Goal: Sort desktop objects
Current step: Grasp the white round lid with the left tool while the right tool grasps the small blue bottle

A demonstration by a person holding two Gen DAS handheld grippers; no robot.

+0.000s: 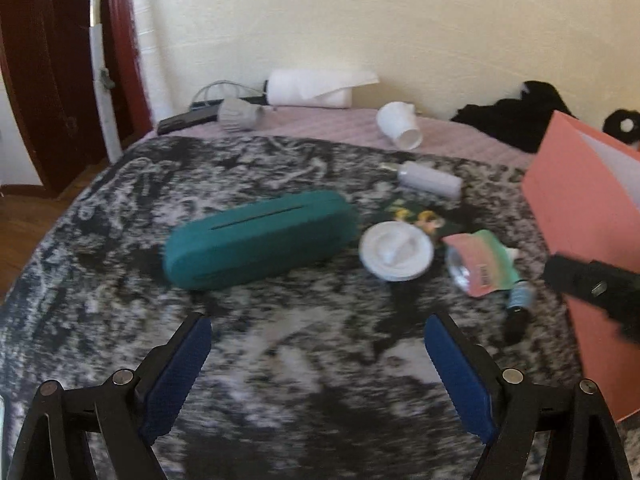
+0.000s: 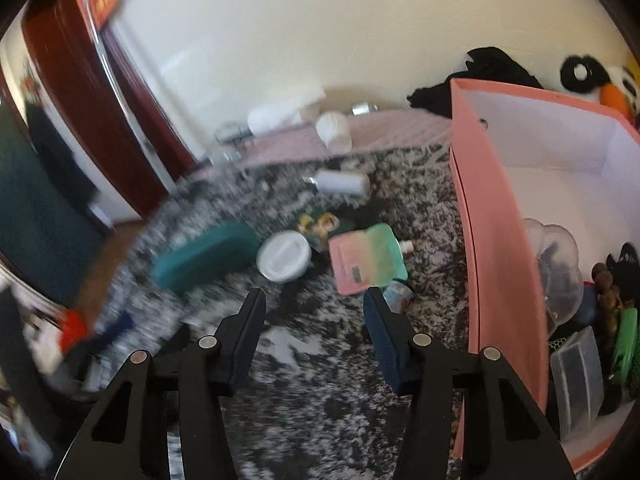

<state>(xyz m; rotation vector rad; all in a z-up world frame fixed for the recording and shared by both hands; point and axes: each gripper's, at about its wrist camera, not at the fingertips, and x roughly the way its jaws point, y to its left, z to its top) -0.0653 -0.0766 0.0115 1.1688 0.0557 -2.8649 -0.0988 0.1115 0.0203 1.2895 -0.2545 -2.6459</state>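
Both the left gripper [image 1: 318, 344] and right gripper [image 2: 315, 320] hover with jaws apart and empty over the tabletop [image 1: 304, 400], beyond them one green case [image 1: 260, 240], one white lid [image 1: 396, 252], one pouch [image 2: 368, 258], one white bottle [image 1: 432, 180], beside one pink box [image 2: 496, 280]

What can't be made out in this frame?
- Small bottle, right wrist view: mostly hidden by the pouch and a fingertip.
- Card, left wrist view: print too blurred.
- Pink box contents, right wrist view: cut off by the edge.
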